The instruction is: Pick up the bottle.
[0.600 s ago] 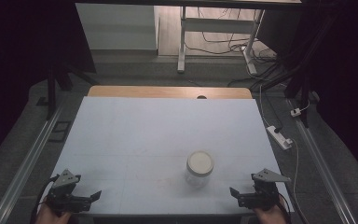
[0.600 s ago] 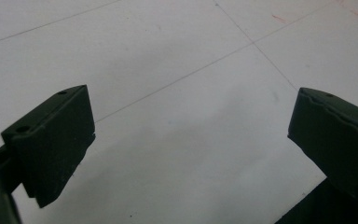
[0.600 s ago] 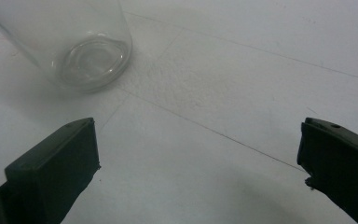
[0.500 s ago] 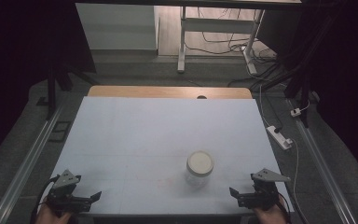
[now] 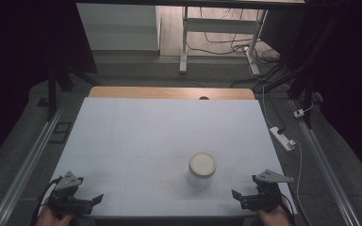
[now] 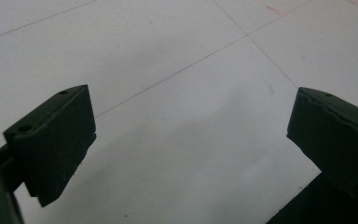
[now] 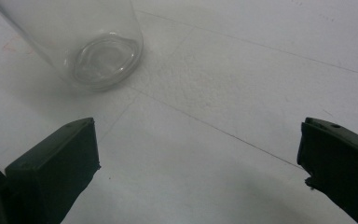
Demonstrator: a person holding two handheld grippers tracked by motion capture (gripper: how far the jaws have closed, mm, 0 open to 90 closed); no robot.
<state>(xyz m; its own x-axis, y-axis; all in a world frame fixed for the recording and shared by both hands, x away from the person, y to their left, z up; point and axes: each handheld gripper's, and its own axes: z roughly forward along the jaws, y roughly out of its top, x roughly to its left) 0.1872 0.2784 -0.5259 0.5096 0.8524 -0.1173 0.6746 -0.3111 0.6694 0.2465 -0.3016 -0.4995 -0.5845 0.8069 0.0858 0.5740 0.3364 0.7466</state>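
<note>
Nothing has moved since the earlier frame: both grippers rest at your table edge. Left gripper (image 5: pixel 94 199) and right gripper (image 5: pixel 236 195) stand spread wide, empty. The lidded glass jar (image 5: pixel 201 170) stands ahead-left of the right fingers (image 7: pixel 51 172), untouched; grasping remains.

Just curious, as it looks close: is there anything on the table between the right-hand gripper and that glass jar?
Nothing: the high view shows bare white table between right gripper and jar.
</note>
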